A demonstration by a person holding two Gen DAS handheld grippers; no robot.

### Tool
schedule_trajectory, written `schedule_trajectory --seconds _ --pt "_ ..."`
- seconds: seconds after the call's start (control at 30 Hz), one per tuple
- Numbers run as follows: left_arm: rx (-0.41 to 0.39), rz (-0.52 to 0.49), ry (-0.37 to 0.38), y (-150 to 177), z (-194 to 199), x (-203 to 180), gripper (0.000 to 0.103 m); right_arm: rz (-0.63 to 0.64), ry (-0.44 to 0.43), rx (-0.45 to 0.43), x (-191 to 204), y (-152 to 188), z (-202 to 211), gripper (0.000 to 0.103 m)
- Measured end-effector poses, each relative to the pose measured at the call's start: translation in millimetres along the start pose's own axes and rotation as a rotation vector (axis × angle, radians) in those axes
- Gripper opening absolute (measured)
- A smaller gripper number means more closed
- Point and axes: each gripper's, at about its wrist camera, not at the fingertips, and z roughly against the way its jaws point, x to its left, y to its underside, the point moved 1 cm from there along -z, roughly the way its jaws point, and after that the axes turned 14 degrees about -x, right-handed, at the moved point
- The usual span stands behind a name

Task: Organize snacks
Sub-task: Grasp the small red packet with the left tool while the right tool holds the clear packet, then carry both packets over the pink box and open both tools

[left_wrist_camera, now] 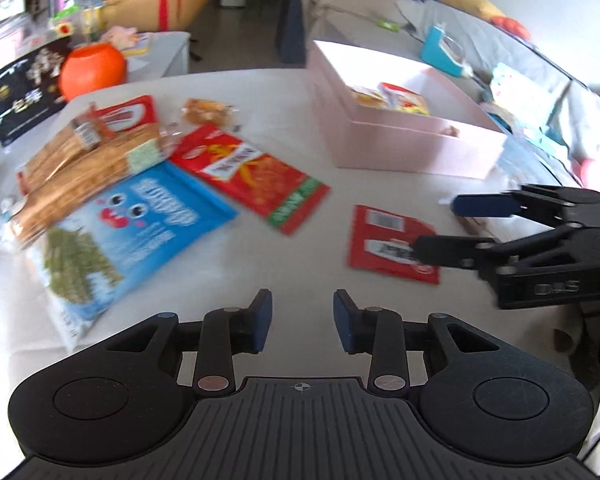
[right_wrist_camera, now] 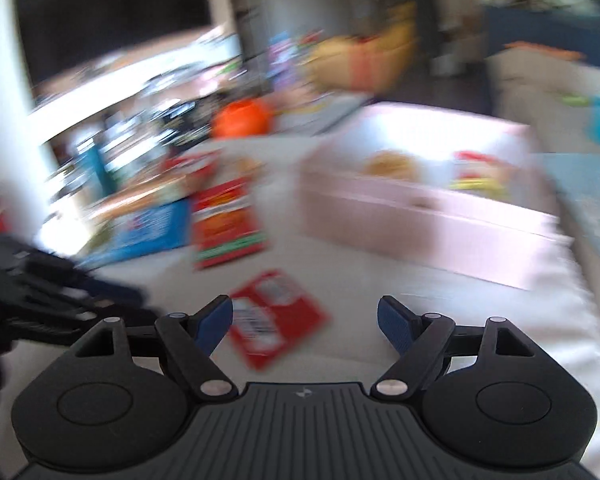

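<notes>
We judge the small red packet [right_wrist_camera: 278, 318], lying flat just ahead of our right gripper [right_wrist_camera: 304, 322]'s wide, empty fingers, is next for the pink box [left_wrist_camera: 412, 148] beyond, while our left gripper [left_wrist_camera: 302, 320] hangs narrow and empty.

Left wrist view looks forward and down over its own fingers at the white table [left_wrist_camera: 284, 92], close above the near edge, facing the far edge and pink box [left_wrist_camera: 416, 148]. Right wrist view, blurred, faces the same way from further right. Both share the small red packet [left_wrist_camera: 388, 240] [right_wrist_camera: 278, 316], pink box [right_wrist_camera: 424, 212] and far-left snack pile
</notes>
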Motion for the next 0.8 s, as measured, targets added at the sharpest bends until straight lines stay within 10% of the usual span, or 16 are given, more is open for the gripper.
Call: schedule_trajectory --seconds 0.13,0.33,0.63,0.8 --pt "-0.020 0.027 -0.018 3 10 15 0.038 0.056 0.022 0.078 8 -2 -35 0.080" --pt "0.000 0.128 0.027 4 10 27 0.038 0.012 -0.205 0.112 33 14 -12 0.079" --pt "0.000 0.103 0.032 -10 -35 -17 0.040 0.037 0.266 -0.047 -18 18 32 0.079" --pt "-0.008 -0.098 0.016 -15 -54 -61 0.050 -0.064 0.338 -0.017 -51 38 36 0.082"
